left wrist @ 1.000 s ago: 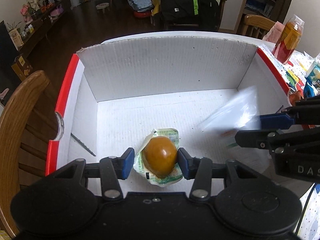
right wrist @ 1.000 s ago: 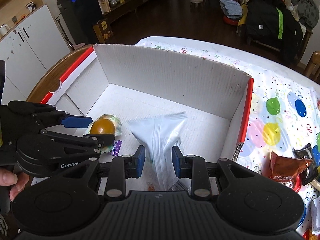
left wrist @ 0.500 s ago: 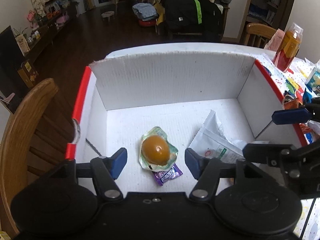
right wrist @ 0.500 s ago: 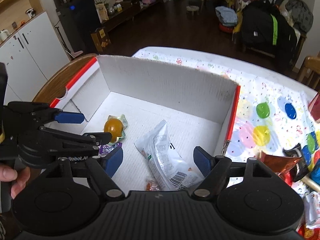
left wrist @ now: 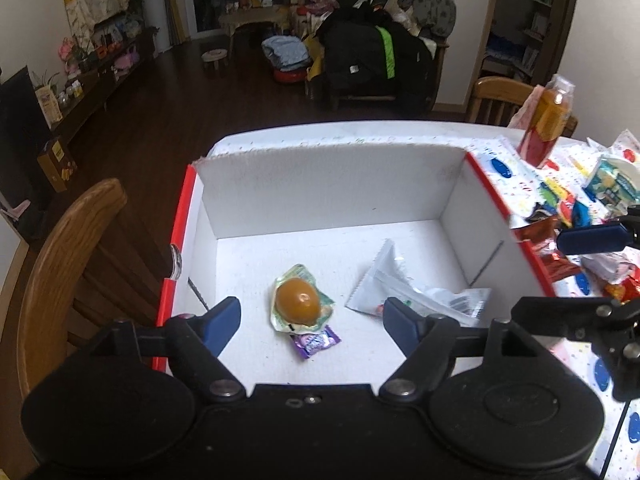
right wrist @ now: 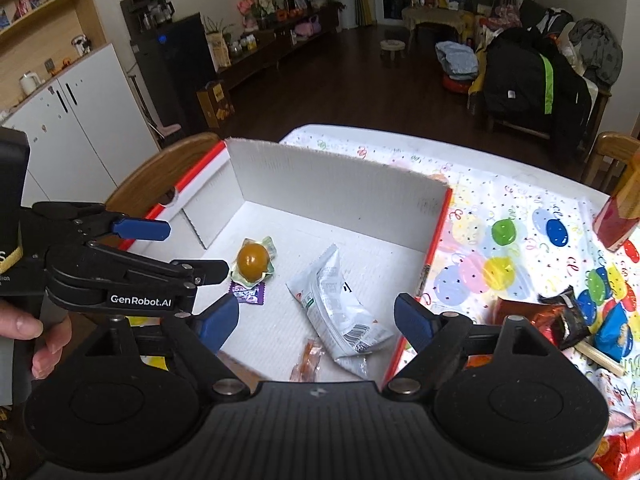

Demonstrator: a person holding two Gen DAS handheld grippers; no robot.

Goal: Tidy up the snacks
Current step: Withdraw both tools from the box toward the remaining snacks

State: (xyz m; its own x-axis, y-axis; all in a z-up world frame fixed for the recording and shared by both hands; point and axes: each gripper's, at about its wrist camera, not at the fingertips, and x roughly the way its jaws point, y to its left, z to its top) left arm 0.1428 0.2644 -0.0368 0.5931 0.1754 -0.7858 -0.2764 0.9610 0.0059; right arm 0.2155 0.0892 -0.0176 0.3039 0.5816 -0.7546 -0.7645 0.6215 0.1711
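Two wooden chairs (left wrist: 68, 264) flank the balloon-print tablecloth (right wrist: 520, 232); dark-floored living room beyond. Loose snack packets (right wrist: 568, 316) lie beside the white box (left wrist: 328, 184). Left gripper (left wrist: 312, 316) and right gripper (right wrist: 316, 320): fingers apart, empty.

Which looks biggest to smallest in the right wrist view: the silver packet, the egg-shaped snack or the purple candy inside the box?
1. Silver packet, clearly the largest.
2. Egg-shaped snack in its wrapper.
3. Purple candy, the smallest.
All three lie close together on the box floor, so nearness hardly skews the order.
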